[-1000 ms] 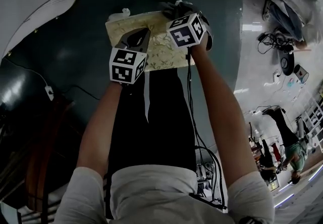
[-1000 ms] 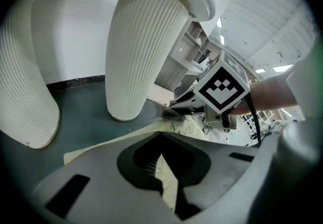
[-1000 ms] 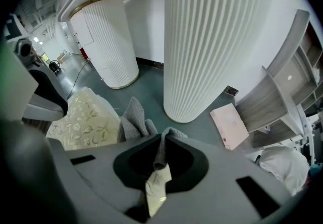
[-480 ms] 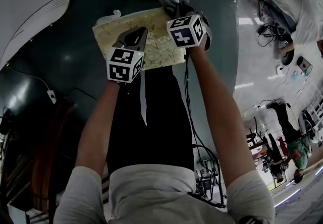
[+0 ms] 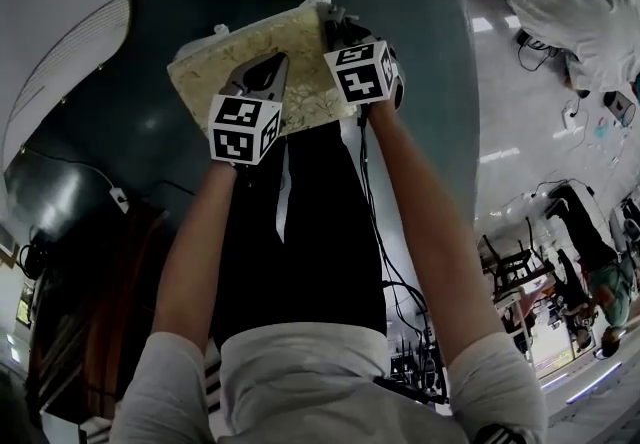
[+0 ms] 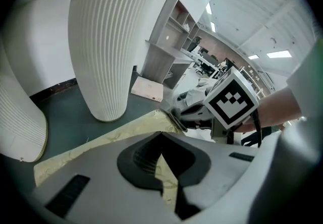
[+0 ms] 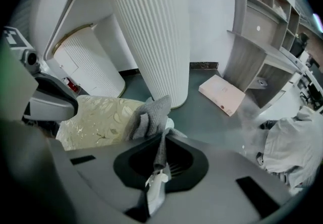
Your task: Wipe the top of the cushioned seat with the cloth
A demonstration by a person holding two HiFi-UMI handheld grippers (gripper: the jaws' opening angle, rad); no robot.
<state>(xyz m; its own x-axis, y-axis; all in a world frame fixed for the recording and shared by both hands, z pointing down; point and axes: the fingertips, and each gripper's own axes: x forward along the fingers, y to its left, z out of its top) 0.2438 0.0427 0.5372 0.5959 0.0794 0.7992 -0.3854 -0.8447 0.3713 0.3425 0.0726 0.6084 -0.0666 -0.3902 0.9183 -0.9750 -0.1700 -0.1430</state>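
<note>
The dark green floor spreads under the cushioned seat, a cream pad with a leaf pattern that lies ahead of the person's legs. Two ribbed white pedestals rise from the floor just beyond the seat, the taller one nearest it and the shorter off to its left.

The left gripper rests over the seat's near edge. Its jaws are drawn together, and a strip of the seat's cream cover shows pinched in the slot between them. The right gripper is at the seat's right corner, jaws clenched on a grey cloth. The cloth bunches up ahead of the jaws and touches the seat's top at that corner.

A flat pale box lies on the floor beyond the seat, well apart from it.
</note>
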